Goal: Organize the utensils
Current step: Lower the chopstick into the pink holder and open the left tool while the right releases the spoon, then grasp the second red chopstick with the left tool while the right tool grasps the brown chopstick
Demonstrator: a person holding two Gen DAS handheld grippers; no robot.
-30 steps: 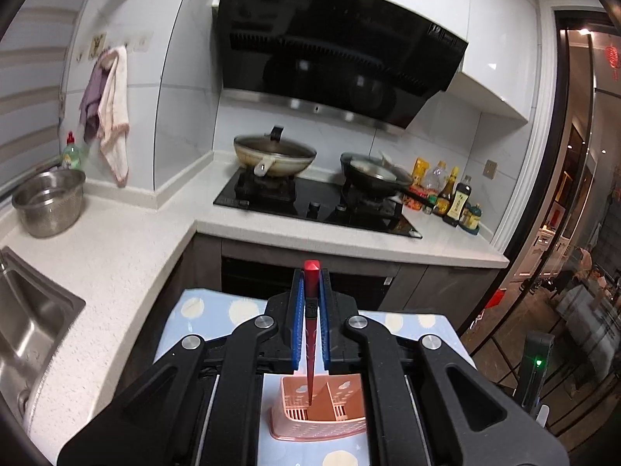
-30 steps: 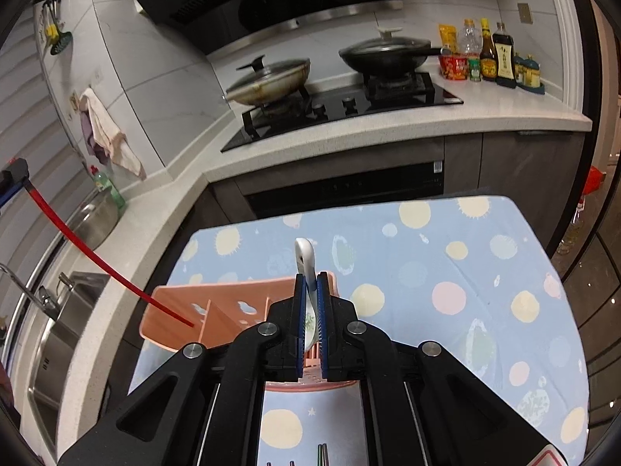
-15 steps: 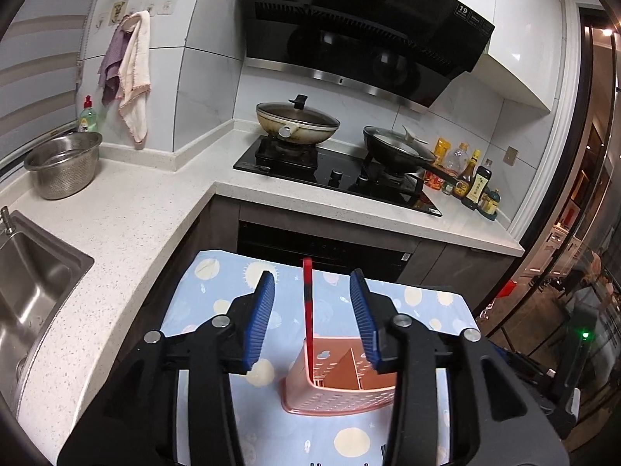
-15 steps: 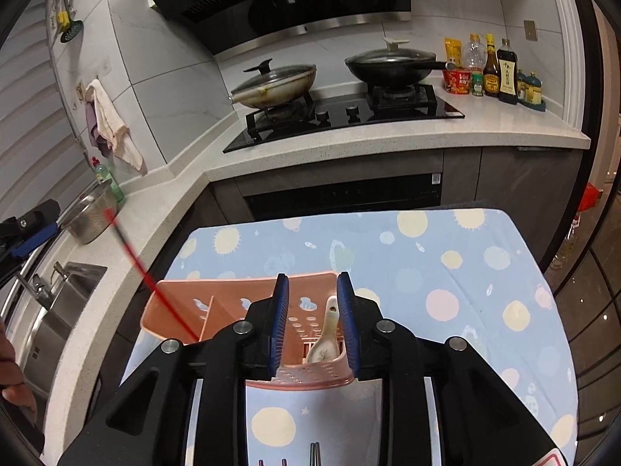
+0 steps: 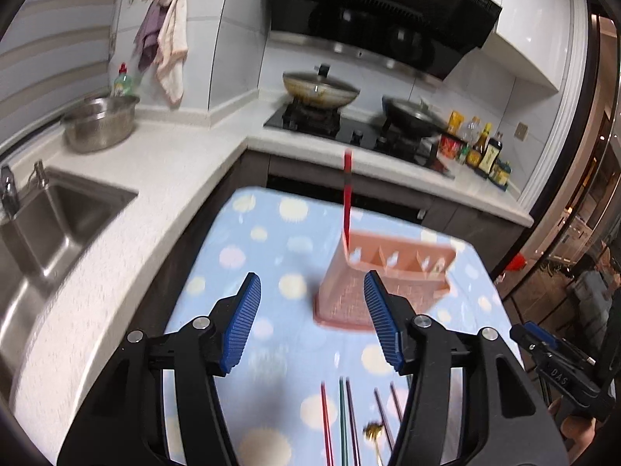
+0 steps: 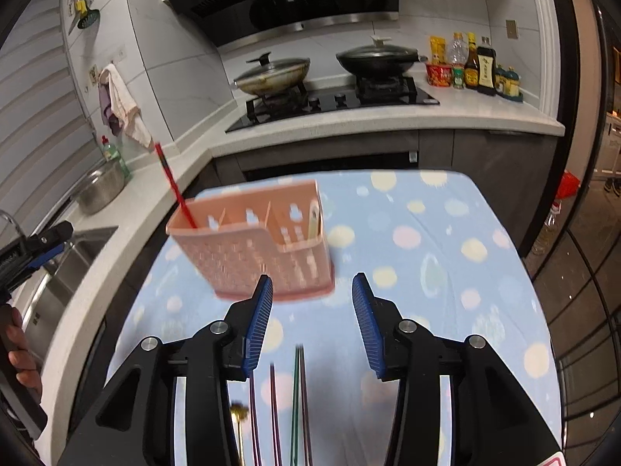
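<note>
A pink slotted utensil holder (image 5: 382, 277) (image 6: 256, 248) stands on the blue dotted tablecloth (image 5: 279, 256) (image 6: 427, 256). A red chopstick (image 5: 346, 198) (image 6: 174, 190) stands in its left end compartment. A pale spoon (image 6: 313, 225) leans in its right end compartment. Several loose chopsticks (image 5: 341, 419) (image 6: 295, 400) and a gold-tipped utensil (image 5: 374, 433) (image 6: 238, 413) lie on the cloth near me. My left gripper (image 5: 312, 322) is open and empty, in front of the holder. My right gripper (image 6: 312, 318) is open and empty, above the loose chopsticks.
White counter with a steel sink (image 5: 46, 225) and steel bowl (image 5: 99, 124) at left. Hob with two lidded pans (image 6: 271, 75) (image 6: 378, 54) behind the table. Sauce bottles (image 6: 471, 66) at back right. The left gripper shows at the right wrist view's left edge (image 6: 31, 256).
Both grippers opened and let go: the red chopstick and the spoon now stand in the holder. Both grippers pulled back toward me, bringing the loose chopsticks into view.
</note>
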